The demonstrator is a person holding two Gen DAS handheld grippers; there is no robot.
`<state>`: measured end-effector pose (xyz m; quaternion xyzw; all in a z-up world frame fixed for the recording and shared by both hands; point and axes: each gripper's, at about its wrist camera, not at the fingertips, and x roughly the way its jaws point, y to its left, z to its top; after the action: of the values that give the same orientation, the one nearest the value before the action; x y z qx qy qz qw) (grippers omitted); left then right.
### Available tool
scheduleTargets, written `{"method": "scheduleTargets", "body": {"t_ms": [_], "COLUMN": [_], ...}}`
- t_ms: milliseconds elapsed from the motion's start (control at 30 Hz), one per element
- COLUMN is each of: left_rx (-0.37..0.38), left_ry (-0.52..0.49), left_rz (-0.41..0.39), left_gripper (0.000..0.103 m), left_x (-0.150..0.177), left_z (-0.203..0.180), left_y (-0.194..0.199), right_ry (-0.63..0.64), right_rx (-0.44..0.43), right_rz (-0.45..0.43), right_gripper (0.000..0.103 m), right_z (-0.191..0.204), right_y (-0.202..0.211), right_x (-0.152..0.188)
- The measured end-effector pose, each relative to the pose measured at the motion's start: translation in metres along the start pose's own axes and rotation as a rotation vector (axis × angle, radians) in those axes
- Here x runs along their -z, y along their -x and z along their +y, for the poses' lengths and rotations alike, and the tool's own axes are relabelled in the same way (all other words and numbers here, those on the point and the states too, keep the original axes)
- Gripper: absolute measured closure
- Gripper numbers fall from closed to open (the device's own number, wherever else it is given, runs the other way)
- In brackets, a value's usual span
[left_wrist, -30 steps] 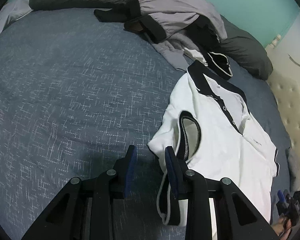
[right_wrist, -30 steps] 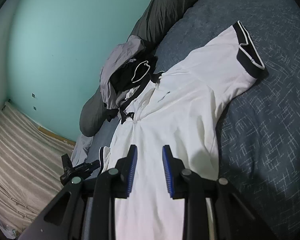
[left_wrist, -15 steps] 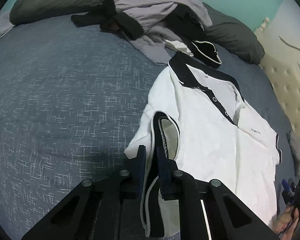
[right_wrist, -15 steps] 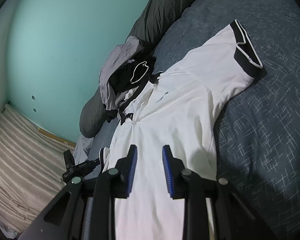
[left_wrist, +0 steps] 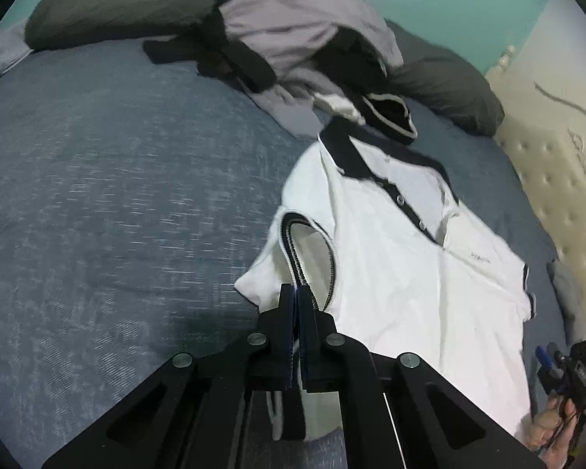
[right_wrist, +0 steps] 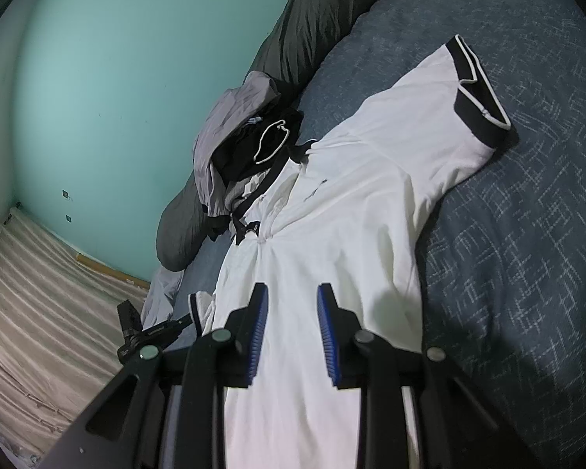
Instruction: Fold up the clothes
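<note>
Half the sleeve cuff (left_wrist: 293, 250) vanishes inside the left hand-held gripper (left_wrist: 296, 301).

One white polo shirt (left_wrist: 410, 273), two dark pillows (left_wrist: 117, 4), one heap of clothes (left_wrist: 301, 39) and two grippers (right_wrist: 292, 293) are counted.

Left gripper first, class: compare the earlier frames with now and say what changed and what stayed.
The left gripper went from open to shut, clamping the black-trimmed sleeve cuff of the white polo shirt. The right gripper stays open over the shirt body, holding nothing.
</note>
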<state>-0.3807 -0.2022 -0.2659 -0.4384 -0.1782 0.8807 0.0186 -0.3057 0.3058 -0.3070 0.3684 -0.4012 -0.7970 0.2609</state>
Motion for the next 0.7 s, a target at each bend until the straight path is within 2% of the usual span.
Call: {"method": "scheduleTargets", "body": {"t_ms": [233, 400, 600, 700], "left_rx": [0.0, -0.057, -0.087, -0.081], "left_ry": [0.137, 0.218, 0.291, 0.3], "left_rz": [-0.056, -0.019, -0.006, -0.027], "left_gripper": [0.101, 0.101, 0.101, 0.101], "left_x": [0.006, 0.018, 0.024, 0.024], "left_z": [0.041, 0.067, 0.087, 0.088], "left_y": [0.043, 0.034, 0.027, 0.033], "right_ry": [-0.011, -0.004, -0.006, -0.011], "right_rx": [-0.005, -0.005, 0.0, 0.002], "right_rz": [-0.003, 0.006, 0.011, 0.015], "right_gripper": [0.078, 0.078, 0.078, 0.078], "right_z": [-0.001, 0.002, 0.001, 0.0], "right_y": [0.002, 0.0, -0.002, -0.002], "right_x": [-0.001, 0.002, 0.002, 0.002]}}
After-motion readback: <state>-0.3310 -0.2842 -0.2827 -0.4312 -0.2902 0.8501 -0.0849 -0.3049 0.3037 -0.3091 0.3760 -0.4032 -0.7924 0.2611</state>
